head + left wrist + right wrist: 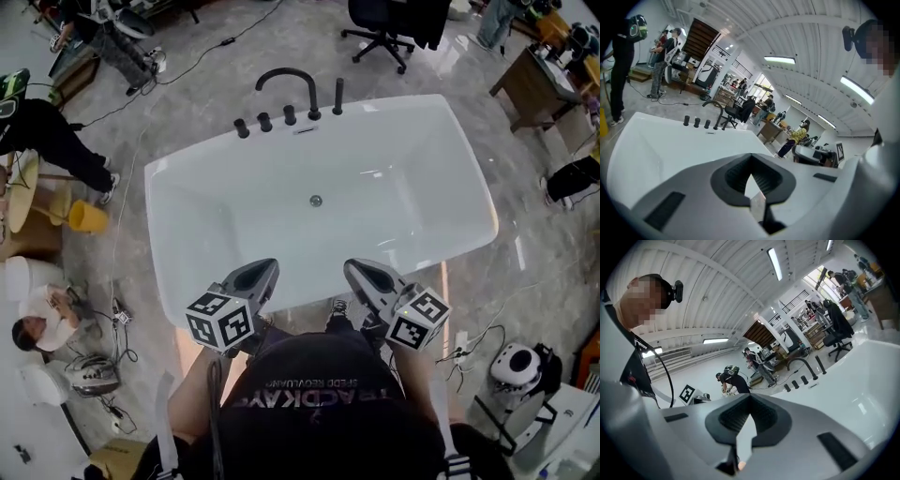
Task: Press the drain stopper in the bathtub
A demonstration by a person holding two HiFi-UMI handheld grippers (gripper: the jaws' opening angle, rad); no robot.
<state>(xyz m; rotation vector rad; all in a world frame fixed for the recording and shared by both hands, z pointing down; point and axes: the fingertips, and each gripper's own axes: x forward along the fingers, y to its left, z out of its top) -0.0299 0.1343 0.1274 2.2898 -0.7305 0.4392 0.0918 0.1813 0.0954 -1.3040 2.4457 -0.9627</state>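
approach step, not yet begun: left tool [266, 267] and right tool [355, 268], both pressed together and empty, hover at the tub's [234, 192] 6 o'clock rim. the stopper [316, 201] sits mid-floor, toward 12; next, one tool probably must reach down onto it.

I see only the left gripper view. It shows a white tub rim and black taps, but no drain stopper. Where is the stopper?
Observer: The head view shows the stopper in the middle of the floor of the tub.
Operator: Is one of the tongs near it?
Observer: No. The left tongs and the right tongs both hang over the near rim, well apart from the stopper.
Operator: Are the right tongs open?
Observer: No. The right gripper view shows their jaws together, with nothing between them.
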